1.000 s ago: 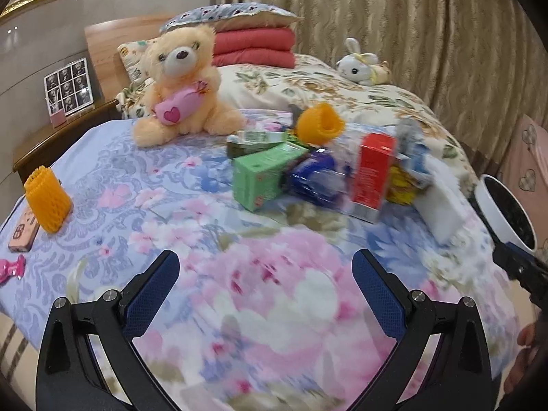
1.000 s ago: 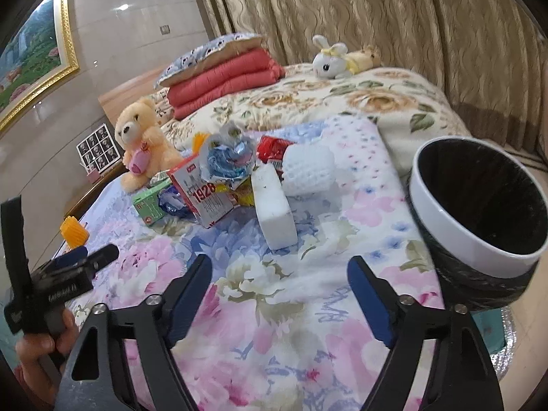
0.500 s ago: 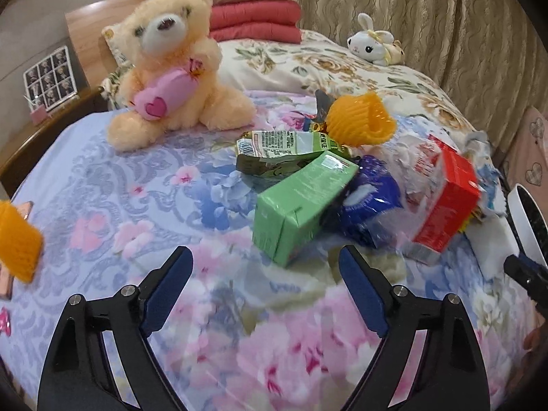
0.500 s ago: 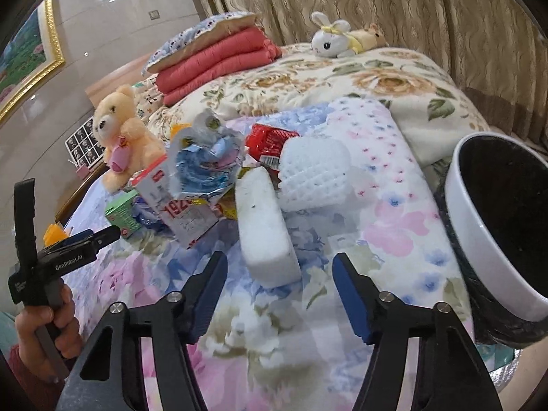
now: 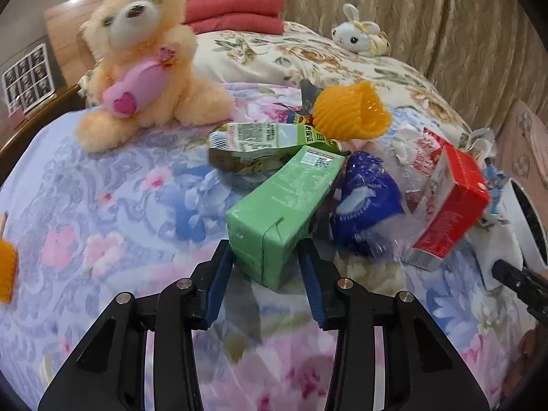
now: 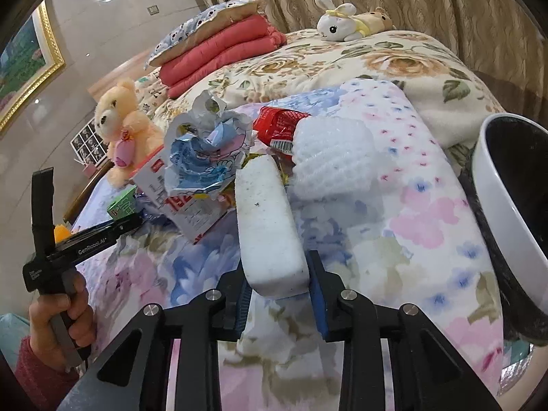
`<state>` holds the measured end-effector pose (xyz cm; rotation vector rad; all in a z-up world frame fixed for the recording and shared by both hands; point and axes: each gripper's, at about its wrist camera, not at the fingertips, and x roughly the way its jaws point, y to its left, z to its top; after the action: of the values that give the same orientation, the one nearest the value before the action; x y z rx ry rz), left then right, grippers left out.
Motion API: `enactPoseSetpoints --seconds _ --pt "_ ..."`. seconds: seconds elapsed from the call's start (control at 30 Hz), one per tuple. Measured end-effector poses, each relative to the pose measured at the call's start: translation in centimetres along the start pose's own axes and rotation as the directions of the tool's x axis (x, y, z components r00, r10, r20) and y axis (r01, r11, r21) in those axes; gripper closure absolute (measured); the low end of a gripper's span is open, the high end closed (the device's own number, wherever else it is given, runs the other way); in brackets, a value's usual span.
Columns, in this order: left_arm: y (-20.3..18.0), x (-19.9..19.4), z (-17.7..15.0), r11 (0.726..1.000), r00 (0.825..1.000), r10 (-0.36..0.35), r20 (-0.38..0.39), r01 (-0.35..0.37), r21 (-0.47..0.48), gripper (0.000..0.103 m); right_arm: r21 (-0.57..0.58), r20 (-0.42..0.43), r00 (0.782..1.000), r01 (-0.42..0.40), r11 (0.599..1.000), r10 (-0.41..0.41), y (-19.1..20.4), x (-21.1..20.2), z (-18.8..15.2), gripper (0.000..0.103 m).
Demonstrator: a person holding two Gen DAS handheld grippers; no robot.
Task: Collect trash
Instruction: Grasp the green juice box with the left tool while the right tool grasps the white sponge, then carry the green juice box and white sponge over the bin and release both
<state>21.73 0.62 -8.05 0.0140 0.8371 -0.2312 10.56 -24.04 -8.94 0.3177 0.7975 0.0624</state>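
The green carton (image 5: pixel 286 205) looks like smooth, faintly glossy coated card. The white foam block (image 6: pixel 270 226) is matt and grainy; the teddy bear (image 5: pixel 144 54) fluffy plush; the bedspread (image 5: pixel 102 205) soft printed cloth; the blue wrapper (image 5: pixel 366 202) is probably shiny plastic film.

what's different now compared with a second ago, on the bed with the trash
Both claws came forward and down to the pile, and their jaws have just been closing. The left claw now grips the green carton; the right claw grips the white foam block. The teddy bear and the bin stayed put.
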Motion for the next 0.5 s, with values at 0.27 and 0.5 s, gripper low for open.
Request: enactPoseSetpoints --seconds 0.27,0.5 --pt "0.4 -4.7 -4.3 0.997 0.999 -0.034 0.038 0.036 -0.074 0.066 0.027 0.017 0.999 -0.029 0.999 0.029 -0.7 -2.3 -1.5 0.073" --pt "-1.9 -8.2 -6.2 0.995 0.994 -0.079 0.075 0.083 -0.052 0.066 0.038 0.060 0.998 -0.028 0.999 0.025 -1.6 -5.3 -2.0 0.073"
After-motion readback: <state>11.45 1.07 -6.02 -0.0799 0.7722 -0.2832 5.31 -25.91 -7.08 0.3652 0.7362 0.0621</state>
